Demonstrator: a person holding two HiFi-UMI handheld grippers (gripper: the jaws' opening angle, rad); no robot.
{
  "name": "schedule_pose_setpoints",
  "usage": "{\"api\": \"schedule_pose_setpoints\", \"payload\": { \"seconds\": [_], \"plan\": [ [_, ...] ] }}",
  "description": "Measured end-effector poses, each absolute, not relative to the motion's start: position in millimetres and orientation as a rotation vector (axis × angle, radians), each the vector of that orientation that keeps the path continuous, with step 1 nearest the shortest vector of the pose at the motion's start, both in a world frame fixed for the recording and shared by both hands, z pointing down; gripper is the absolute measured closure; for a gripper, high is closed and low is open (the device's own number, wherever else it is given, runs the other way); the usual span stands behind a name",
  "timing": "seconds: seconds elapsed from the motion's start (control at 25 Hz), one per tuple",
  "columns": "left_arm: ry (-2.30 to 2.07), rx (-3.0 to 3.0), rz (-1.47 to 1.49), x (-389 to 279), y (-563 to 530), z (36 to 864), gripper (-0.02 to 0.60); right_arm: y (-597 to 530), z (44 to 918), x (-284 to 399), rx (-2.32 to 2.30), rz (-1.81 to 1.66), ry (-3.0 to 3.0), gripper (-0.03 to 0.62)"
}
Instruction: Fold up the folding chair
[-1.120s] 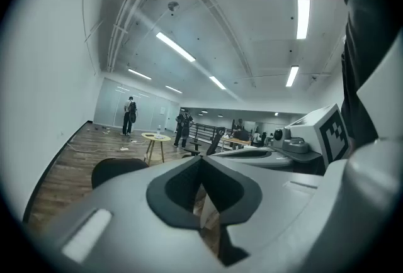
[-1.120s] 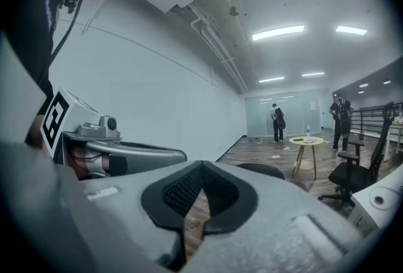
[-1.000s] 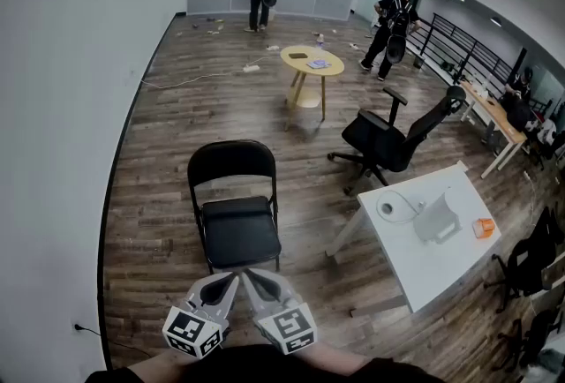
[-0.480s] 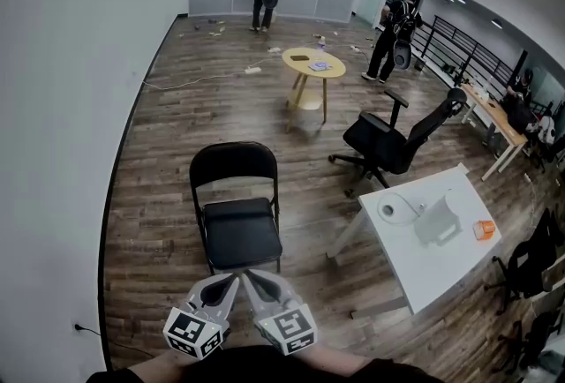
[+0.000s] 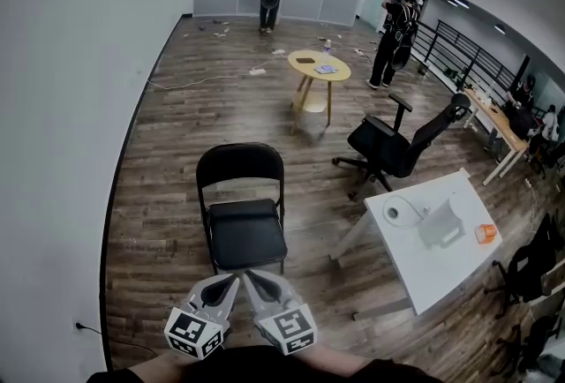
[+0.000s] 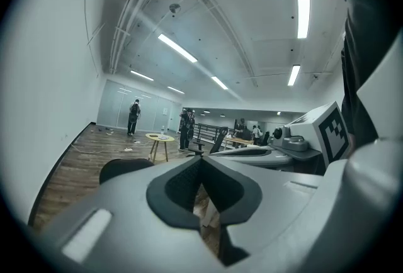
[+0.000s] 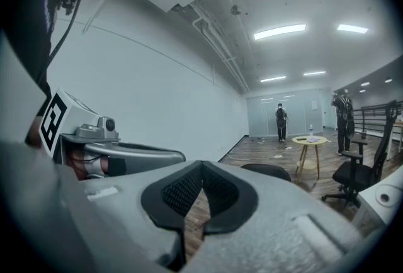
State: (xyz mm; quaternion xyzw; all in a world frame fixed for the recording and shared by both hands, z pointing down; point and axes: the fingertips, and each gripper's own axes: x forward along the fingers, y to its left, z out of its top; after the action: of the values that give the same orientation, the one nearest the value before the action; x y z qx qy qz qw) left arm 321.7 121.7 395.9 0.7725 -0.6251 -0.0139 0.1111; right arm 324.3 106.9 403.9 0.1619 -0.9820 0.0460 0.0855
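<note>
Head view: left hand-held gripper [image 5: 231, 281], right hand-held gripper [image 5: 251, 278] closed, empty; folding chair [image 5: 244, 233], white table [image 5: 441, 268] ahead.

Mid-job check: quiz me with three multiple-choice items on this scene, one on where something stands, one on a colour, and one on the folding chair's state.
1. In the head view, the folding chair stands:
A. right of the white table
B. left of it
C. on top of it

2. The round table is:
A. yellow
B. red
C. black

3. The folding chair is:
A. folded flat on the floor
B. tipped on its side
C. open and upright

Answers:
1 B: the chair shows left of the white table, with bare floor between them.
2 A: its top and legs are yellow.
3 C: the seat is down and the back stands up.
</note>
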Motion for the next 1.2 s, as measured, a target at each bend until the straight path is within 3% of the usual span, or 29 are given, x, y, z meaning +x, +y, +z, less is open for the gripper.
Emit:
{"api": "schedule_pose_setpoints", "payload": {
  "seconds": [1.2],
  "plan": [
    [-1.783,2.34,-0.02,243.6,154.7,397.2,0.578,138.2,406.1,255.2,0.606,0.107,-2.87,0.591]
  ]
}}
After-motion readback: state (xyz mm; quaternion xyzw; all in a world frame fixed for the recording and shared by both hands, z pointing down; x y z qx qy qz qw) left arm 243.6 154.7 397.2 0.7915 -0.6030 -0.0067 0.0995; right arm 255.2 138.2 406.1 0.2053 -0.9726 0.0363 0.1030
